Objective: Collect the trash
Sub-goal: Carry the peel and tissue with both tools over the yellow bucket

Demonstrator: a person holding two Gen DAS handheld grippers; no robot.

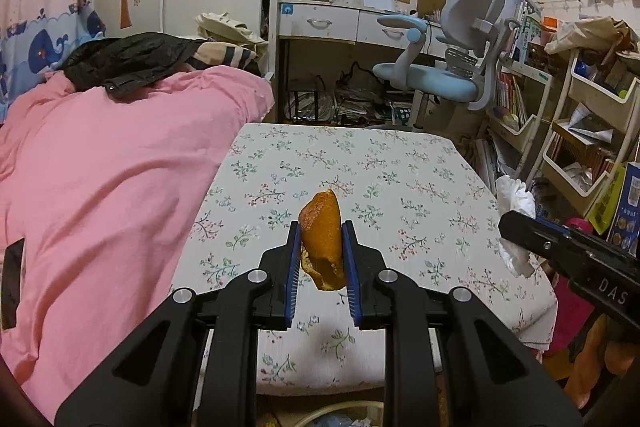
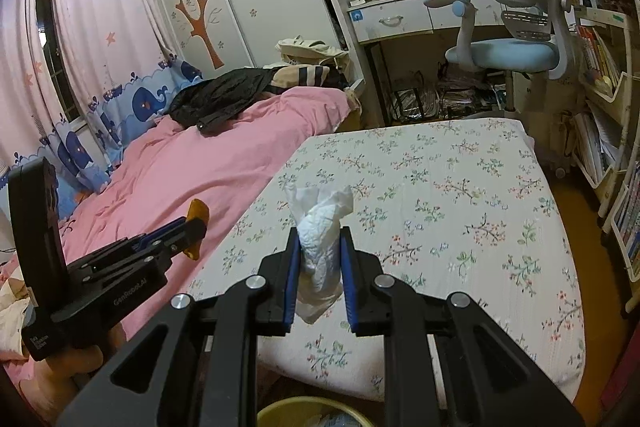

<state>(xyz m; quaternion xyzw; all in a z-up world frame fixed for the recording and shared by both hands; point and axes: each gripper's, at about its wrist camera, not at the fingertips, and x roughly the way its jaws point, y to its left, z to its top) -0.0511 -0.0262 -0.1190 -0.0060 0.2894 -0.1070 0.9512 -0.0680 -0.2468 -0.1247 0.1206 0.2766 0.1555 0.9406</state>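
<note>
My left gripper (image 1: 321,233) is shut on an orange peel (image 1: 322,235) and holds it above the near part of the floral mattress (image 1: 400,187). My right gripper (image 2: 319,239) is shut on a crumpled white tissue (image 2: 320,227), also held above the mattress. In the left wrist view the right gripper (image 1: 516,227) shows at the right with the tissue (image 1: 514,195). In the right wrist view the left gripper (image 2: 192,227) shows at the left with the peel (image 2: 198,213). A yellow-rimmed bin (image 2: 308,411) with trash inside sits just below both grippers; its rim also shows in the left wrist view (image 1: 340,409).
A pink duvet (image 1: 100,167) with a black jacket (image 1: 128,61) covers the bed to the left. A blue desk chair (image 1: 448,67) and desk stand beyond the mattress. Shelving carts (image 1: 592,131) with books line the right side.
</note>
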